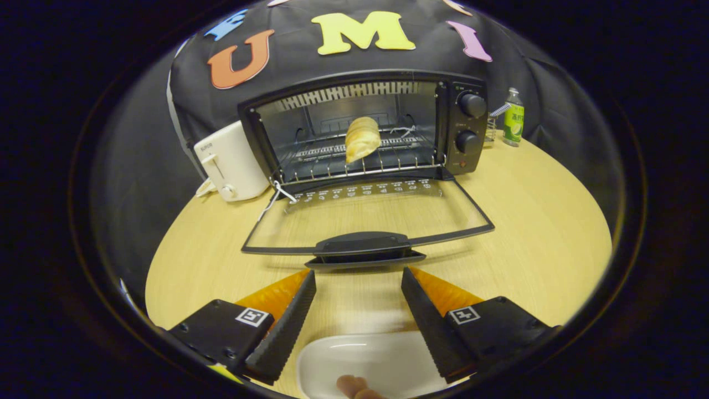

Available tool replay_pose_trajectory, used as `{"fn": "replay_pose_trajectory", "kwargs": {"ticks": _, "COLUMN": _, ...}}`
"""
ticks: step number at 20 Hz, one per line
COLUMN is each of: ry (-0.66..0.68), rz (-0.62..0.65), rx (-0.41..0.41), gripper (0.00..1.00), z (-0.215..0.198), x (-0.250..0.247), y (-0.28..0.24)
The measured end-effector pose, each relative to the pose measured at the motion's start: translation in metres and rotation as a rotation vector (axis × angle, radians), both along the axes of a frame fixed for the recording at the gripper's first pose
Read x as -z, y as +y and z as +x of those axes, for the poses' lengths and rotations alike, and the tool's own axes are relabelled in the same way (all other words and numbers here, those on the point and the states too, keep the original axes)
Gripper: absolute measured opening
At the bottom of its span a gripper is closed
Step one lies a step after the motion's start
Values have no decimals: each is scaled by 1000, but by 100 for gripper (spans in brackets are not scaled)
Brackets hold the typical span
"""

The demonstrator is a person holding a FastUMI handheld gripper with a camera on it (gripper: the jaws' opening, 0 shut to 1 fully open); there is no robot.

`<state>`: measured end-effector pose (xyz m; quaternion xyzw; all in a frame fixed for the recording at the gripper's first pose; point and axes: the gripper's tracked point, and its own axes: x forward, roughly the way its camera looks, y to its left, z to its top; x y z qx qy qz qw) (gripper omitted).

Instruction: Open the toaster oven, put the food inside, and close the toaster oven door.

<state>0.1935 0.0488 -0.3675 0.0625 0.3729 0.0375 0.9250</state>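
A black toaster oven (468, 119) stands at the back of the wooden table (543, 221) with its glass door (365, 219) folded down flat toward me. A golden bread roll (361, 138) lies on the wire rack (388, 160) inside. The door's black handle (363, 249) is just ahead of my fingertips. My gripper (359, 277) is open with nothing between its fingers, hovering low over the table in front of the door. Below the fingers sits a white dish (371, 360) holding a small brownish piece of food (354, 387).
A white toaster (232, 160) stands left of the oven. A green bottle (513, 117) and a small wire holder (490, 130) stand right of it. A thin white string (274, 197) hangs from the oven's front left corner.
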Motion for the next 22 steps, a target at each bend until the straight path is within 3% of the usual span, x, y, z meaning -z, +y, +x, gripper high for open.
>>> {"fn": "replay_pose_trajectory", "kwargs": {"ticks": 9, "ry": 38, "rz": -35, "rx": 3, "gripper": 100, "z": 1, "x": -3, "y": 5}}
{"fn": "replay_pose_trajectory", "kwargs": {"ticks": 14, "ry": -31, "rz": -20, "rx": 21, "gripper": 100, "z": -1, "x": -17, "y": 4}}
{"fn": "replay_pose_trajectory", "kwargs": {"ticks": 18, "ry": -203, "rz": -31, "rx": 41, "gripper": 100, "z": 3, "x": -49, "y": 4}}
{"fn": "replay_pose_trajectory", "kwargs": {"ticks": 22, "ry": -407, "rz": -77, "rx": 12, "gripper": 100, "z": 12, "x": -83, "y": 4}}
